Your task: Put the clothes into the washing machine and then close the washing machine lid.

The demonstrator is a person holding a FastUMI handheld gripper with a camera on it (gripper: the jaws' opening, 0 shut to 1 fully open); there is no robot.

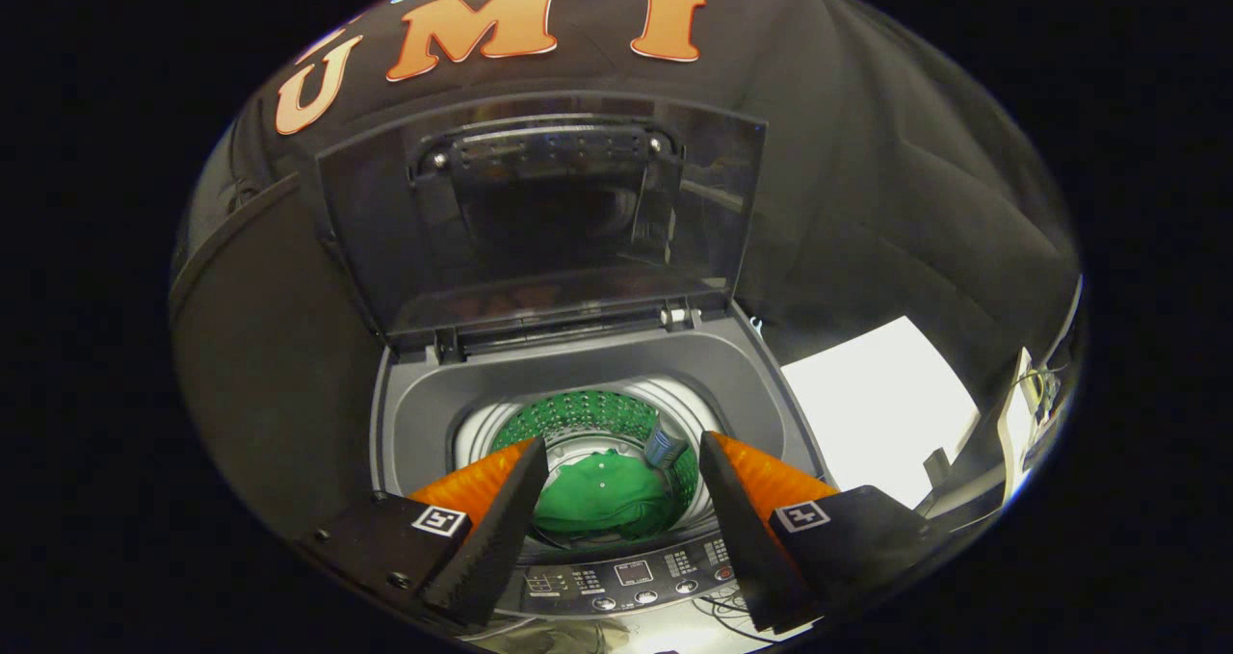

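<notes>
Gripper view, looking steeply down into a top-loading washing machine point(597, 365) that fills the lower middle of the frame. The gripper point(621, 457) shows at the bottom, its two fingers spread wide apart and holding nothing, one at lower left and one at lower right, angled inward toward the drum opening. Between and just beyond the fingertips lies the green clothing point(602, 500), bunched at the bottom of the drum point(588, 413), whose perforated wall reflects green. A small grey fitting point(665, 447) sits at the drum's right side. Below the fingers, at the very bottom of the frame, is the control panel point(631, 577) with buttons and a small display. The clear lid point(539, 221) stands raised and open in the upper middle of the frame, hinged at the back of the machine. A bright white surface point(877, 408) lies to the right. Judging by this, the loading step looks done and closing the lid is the step in hand. The next move would call for lifting the tool up and forward over the tub to the lid's top edge, then drawing it down toward the panel. The tool hovers above the front rim, tilted downward.
</notes>
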